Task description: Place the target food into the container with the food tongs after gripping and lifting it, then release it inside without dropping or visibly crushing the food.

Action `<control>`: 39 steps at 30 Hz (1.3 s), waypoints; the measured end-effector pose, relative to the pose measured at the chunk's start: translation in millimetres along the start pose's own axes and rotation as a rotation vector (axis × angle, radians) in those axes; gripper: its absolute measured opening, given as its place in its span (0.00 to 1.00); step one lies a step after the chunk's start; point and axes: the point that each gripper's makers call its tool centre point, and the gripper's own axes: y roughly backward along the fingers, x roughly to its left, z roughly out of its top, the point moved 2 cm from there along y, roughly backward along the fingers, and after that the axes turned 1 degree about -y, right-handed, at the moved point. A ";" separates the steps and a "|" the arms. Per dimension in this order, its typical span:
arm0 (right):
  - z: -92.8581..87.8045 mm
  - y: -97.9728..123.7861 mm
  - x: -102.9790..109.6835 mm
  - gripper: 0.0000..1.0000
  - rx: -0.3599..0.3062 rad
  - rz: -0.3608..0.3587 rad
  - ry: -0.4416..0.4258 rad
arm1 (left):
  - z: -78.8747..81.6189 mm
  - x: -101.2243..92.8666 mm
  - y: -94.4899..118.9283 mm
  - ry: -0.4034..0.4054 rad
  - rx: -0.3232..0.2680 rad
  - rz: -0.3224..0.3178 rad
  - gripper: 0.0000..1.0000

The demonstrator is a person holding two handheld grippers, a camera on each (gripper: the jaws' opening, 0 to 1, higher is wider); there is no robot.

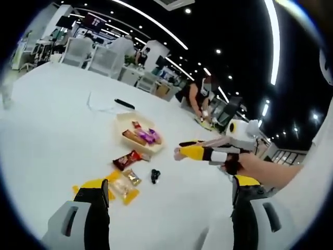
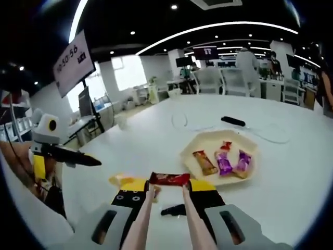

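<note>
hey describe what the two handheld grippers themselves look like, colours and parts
The left gripper has grey housings, black jaws and yellow pads at the tips. The right gripper has the same grey housings with black-and-yellow jaws, plus slim pinkish tong arms between them. In the left gripper view its yellow-black body carries a white top.

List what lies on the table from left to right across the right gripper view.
Left gripper → red bar in the tongs → tray holding brown bar, purple bar, second purple bar. The black remote lies farther back.
</note>
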 end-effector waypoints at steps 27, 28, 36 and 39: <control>-36.7 -16.2 -0.7 0.29 0.102 0.014 0.017 | 1.5 3.7 -7.1 0.015 0.009 0.002 0.99; -38.2 -16.8 -1.2 0.29 0.106 0.015 0.019 | 1.3 3.3 -7.3 0.015 0.009 0.001 0.99; -44.0 -20.8 -3.1 0.29 0.126 0.016 0.032 | 1.0 4.6 -8.7 0.021 0.011 0.004 0.99; -44.5 -22.6 -5.5 0.29 0.126 0.013 0.029 | 0.9 4.9 -9.5 0.020 0.016 0.001 0.99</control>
